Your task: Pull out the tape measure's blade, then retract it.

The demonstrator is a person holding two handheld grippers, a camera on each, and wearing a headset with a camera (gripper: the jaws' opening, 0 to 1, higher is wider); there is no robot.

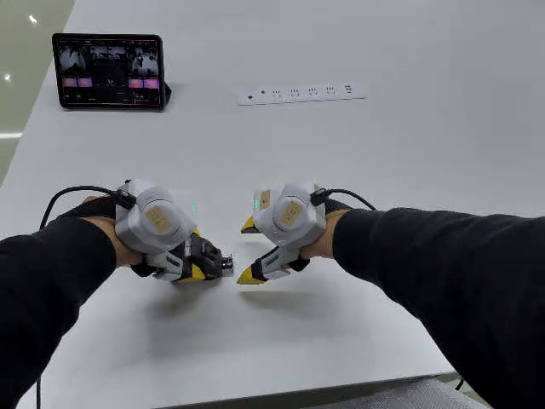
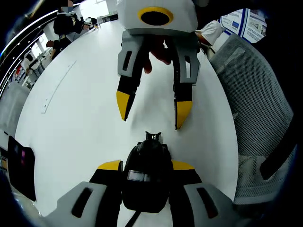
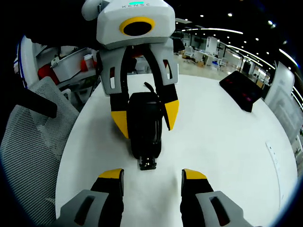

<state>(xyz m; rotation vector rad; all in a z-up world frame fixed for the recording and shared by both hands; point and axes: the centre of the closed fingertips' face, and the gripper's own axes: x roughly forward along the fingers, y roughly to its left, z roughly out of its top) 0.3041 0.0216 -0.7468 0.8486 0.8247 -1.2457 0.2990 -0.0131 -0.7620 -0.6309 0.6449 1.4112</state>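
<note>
While both sleeved forearms are angling inward over the white worktop (image 1: 358, 153), the two grippers are facing each other tip to tip. Left gripper (image 1: 196, 256): jaws are pinching the black tape measure (image 1: 211, 256) by its sides, its blade tab (image 3: 147, 163) pointing toward the other gripper. Right gripper (image 1: 249, 251): jaws are standing spread, gripping nothing, their tips near the tab but apart from it.

The left forearm (image 1: 47, 273) and right forearm (image 1: 426, 256), both in dark sleeves, reach forward and angle inward. The left gripper (image 1: 197, 254) grips the tape measure (image 1: 213, 256) between closed jaws. The right gripper (image 1: 249, 250) faces it with jaws spread, tips near but not touching.
</note>
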